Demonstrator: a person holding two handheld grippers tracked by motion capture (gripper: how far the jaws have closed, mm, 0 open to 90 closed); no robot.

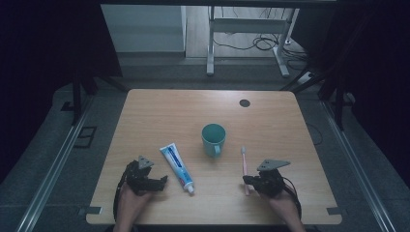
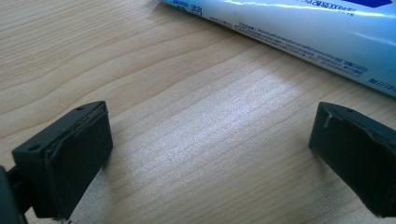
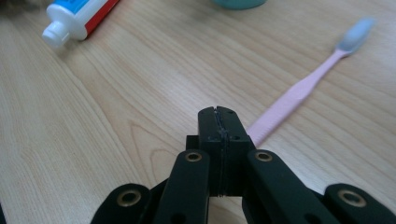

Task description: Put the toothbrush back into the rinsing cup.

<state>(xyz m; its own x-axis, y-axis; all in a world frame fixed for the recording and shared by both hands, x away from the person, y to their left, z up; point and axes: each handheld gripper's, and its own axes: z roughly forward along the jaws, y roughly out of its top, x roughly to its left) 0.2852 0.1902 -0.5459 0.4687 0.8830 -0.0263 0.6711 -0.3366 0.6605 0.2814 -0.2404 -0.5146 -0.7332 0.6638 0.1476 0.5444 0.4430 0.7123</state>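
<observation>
- Left gripper point(image 1: 162, 181): jaws spread wide, nothing between them, low over the table point(image 1: 270, 121), just beside the toothpaste tube point(image 1: 177, 167).
- Right gripper point(image 1: 247, 180): jaws pressed together, empty, tips at the near end of the pink toothbrush point(image 1: 244, 166).
- Toothbrush lies flat, bristle end toward the teal cup point(image 1: 213, 139); the tube lies left of the cup.

On the worktop point(image 1: 145, 111) in front of you, the cup point(image 1: 213, 138) stands near the middle. The toothpaste tube point(image 1: 177, 167) lies to its left, cap end toward you. The toothbrush point(image 1: 244, 166) lies to the cup's right, head away from you. Your left gripper point(image 1: 155, 184) rests just left of the tube; your right gripper point(image 1: 248, 180) sits at the toothbrush handle's near end.
</observation>
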